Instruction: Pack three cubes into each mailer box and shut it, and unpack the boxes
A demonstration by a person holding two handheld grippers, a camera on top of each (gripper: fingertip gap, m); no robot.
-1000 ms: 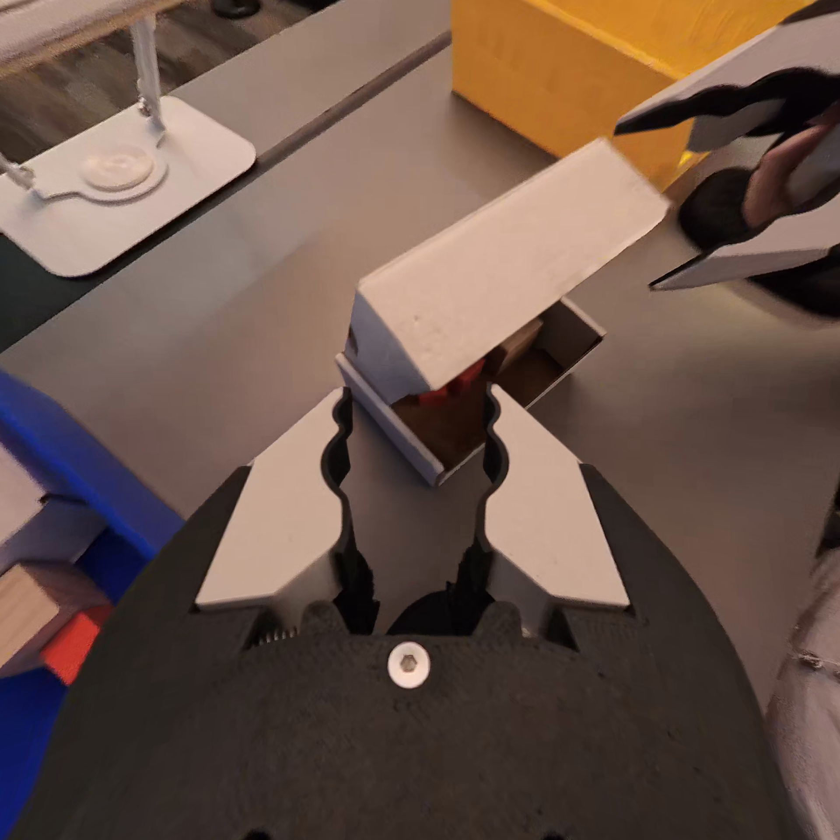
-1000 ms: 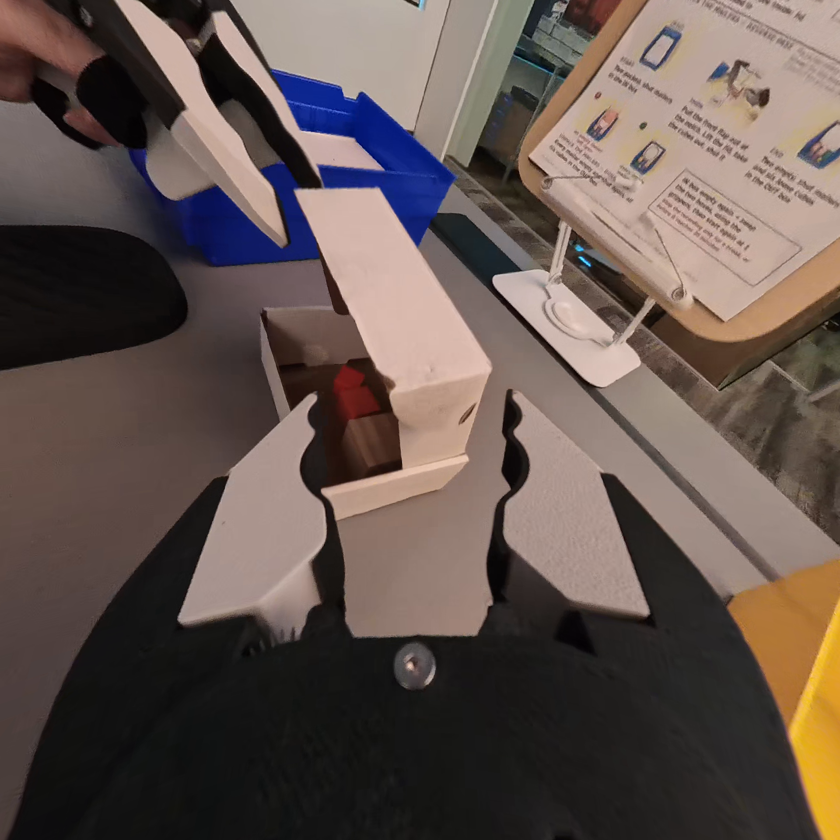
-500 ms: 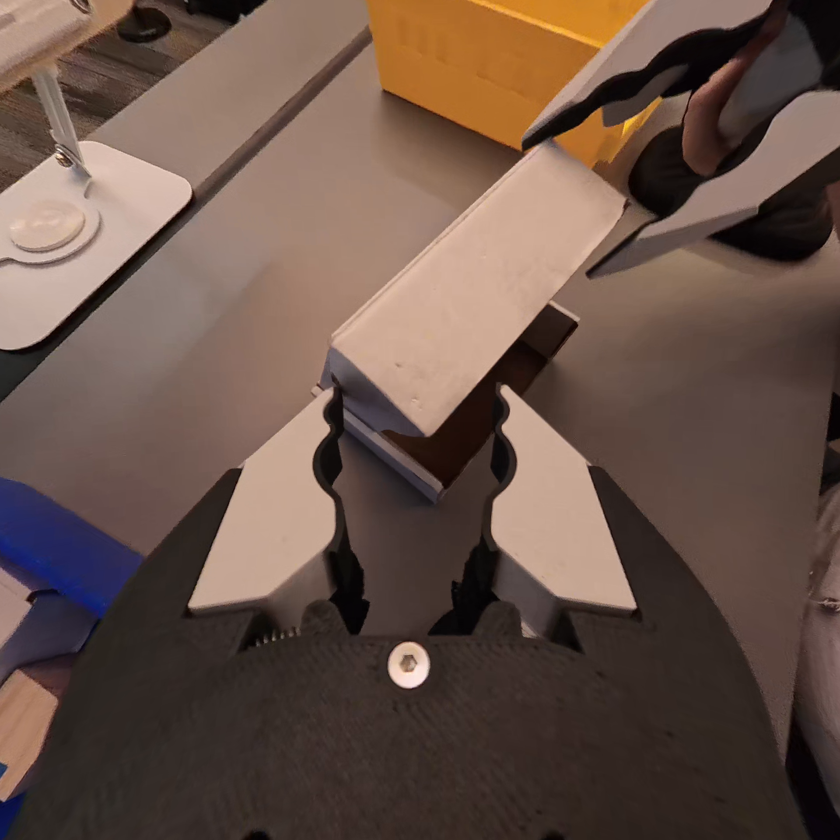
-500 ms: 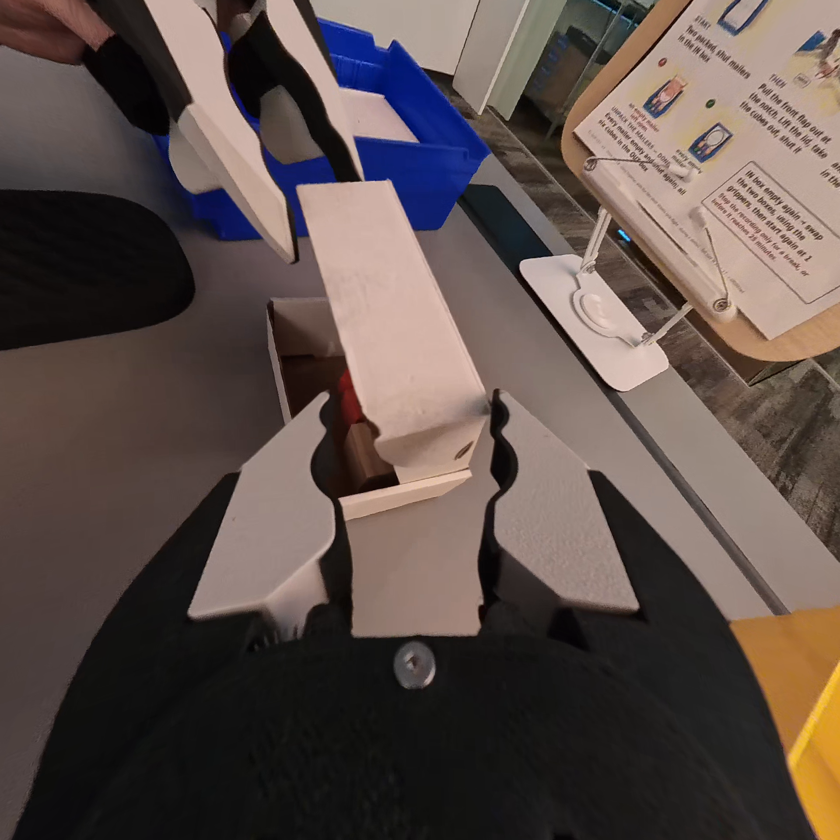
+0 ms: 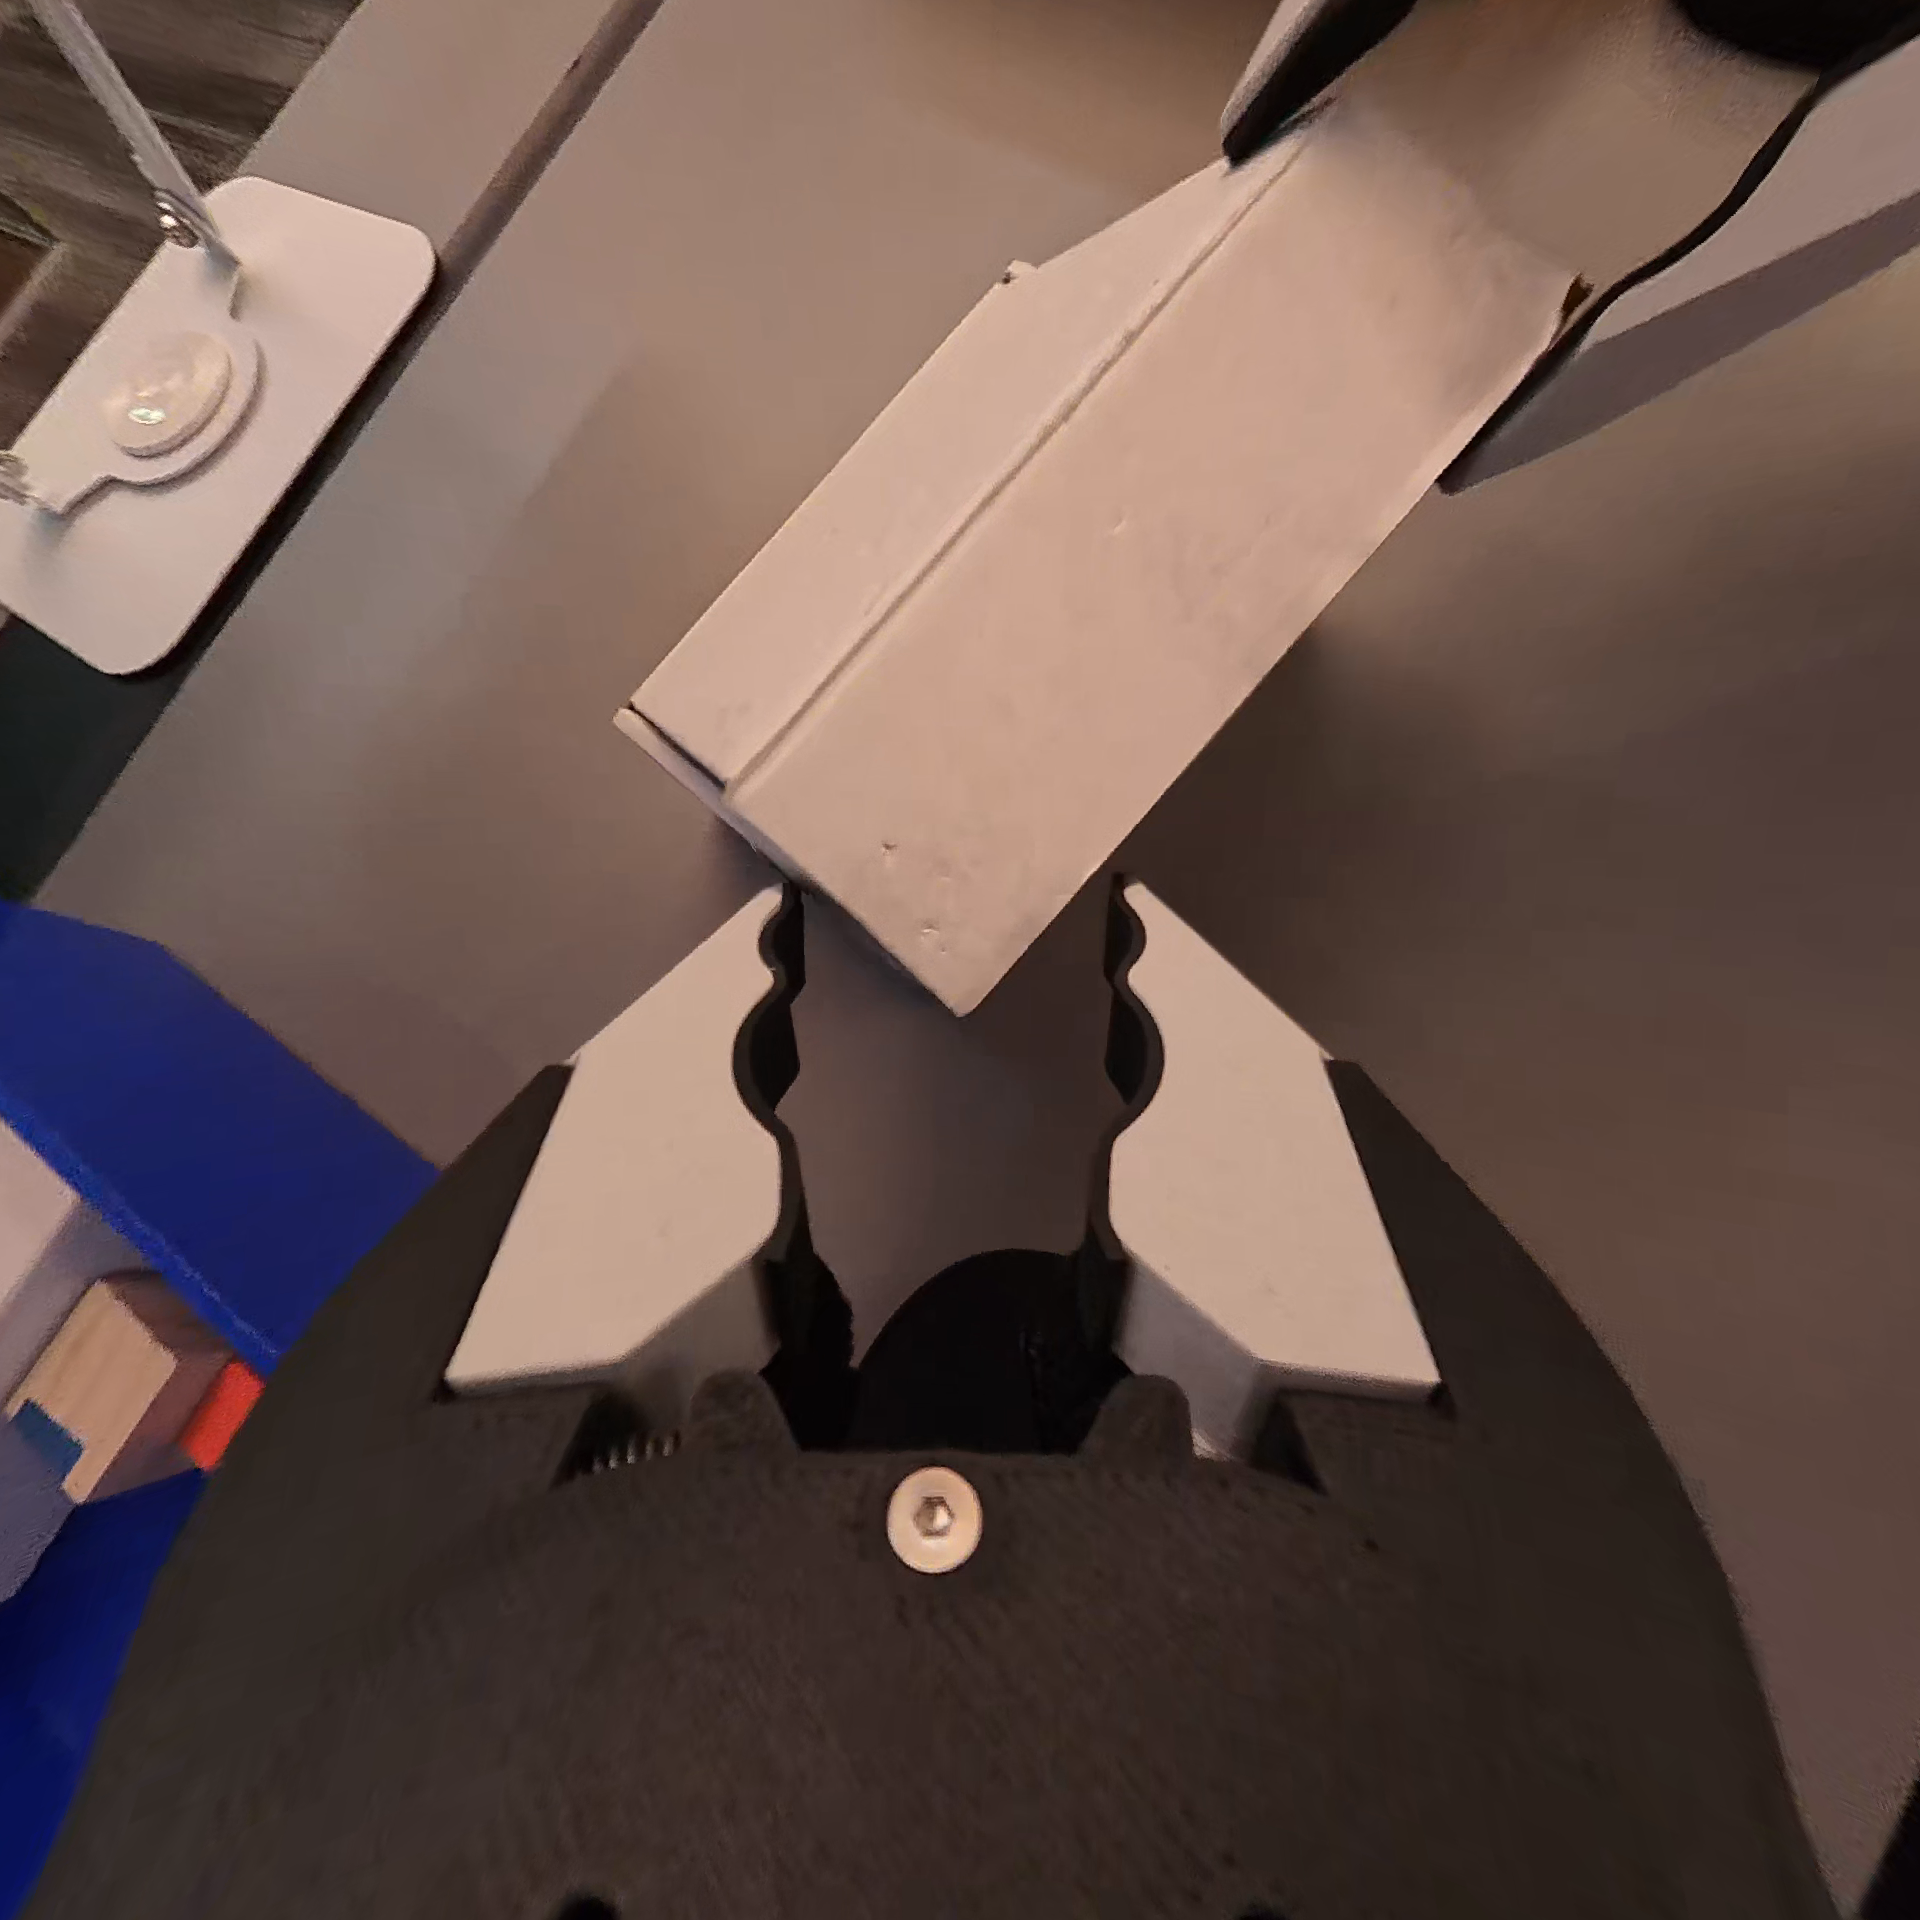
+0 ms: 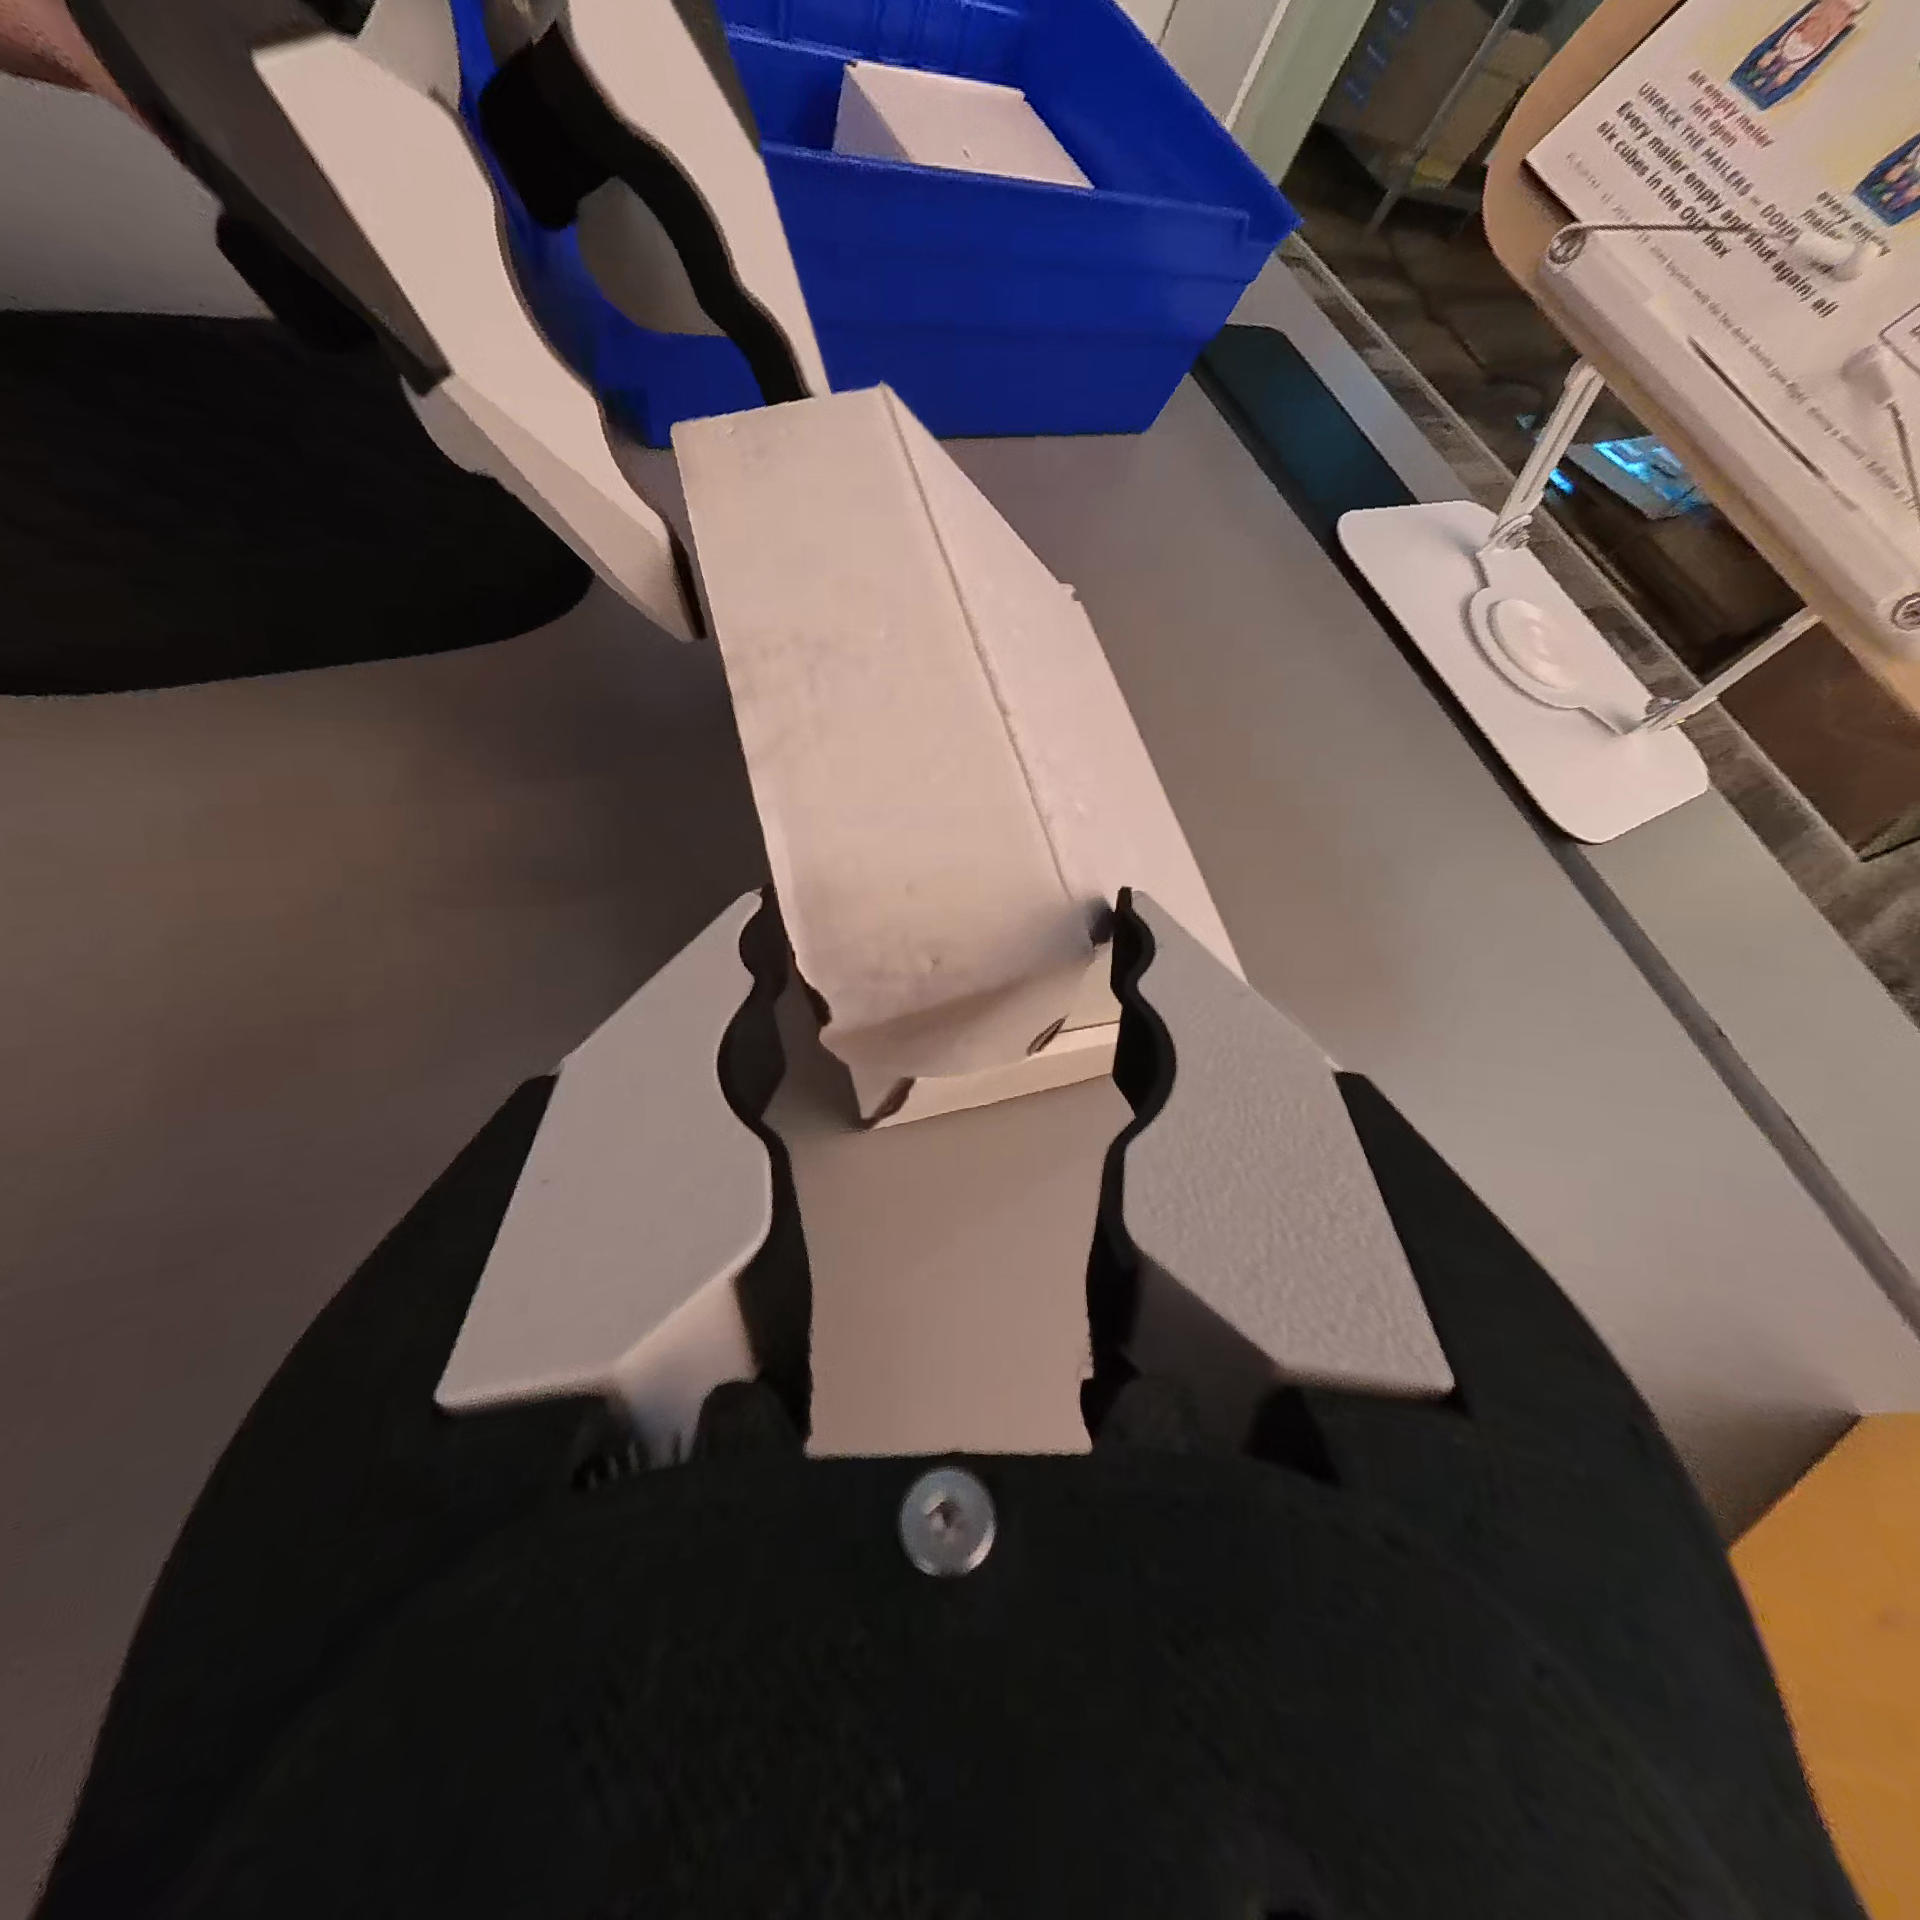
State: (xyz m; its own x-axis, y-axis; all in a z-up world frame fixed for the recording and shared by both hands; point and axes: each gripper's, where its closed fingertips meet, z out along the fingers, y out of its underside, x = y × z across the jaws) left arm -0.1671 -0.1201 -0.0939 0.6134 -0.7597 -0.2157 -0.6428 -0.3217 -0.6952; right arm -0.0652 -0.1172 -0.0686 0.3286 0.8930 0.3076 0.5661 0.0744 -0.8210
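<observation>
A white mailer box [image 5: 1039, 582] lies on the grey table with its lid down, so the cubes inside are hidden. It also shows in the right wrist view [image 6: 883, 675]. My left gripper [image 5: 951, 909] is open, and one corner of the box lies between its fingertips. My right gripper [image 6: 940, 925] is open and straddles the other end of the box, its right fingertip [image 6: 1127, 914] touching the side. Each gripper shows in the other's view, over the far end of the lid: the right gripper [image 5: 1507, 208], the left gripper [image 6: 727, 499].
A blue bin [image 6: 987, 260] stands behind the box with another white mailer [image 6: 956, 125] in it; in the left wrist view the bin [image 5: 156, 1091] holds a wooden cube [image 5: 104, 1382]. A sheet stand's white base [image 6: 1527, 665] sits at the table edge. A yellow box [image 6: 1849, 1558] is near right.
The lid has come down from half open to lying flat on the box, hiding the red and wooden cubes. Both grippers have moved in closer over the box ends.
</observation>
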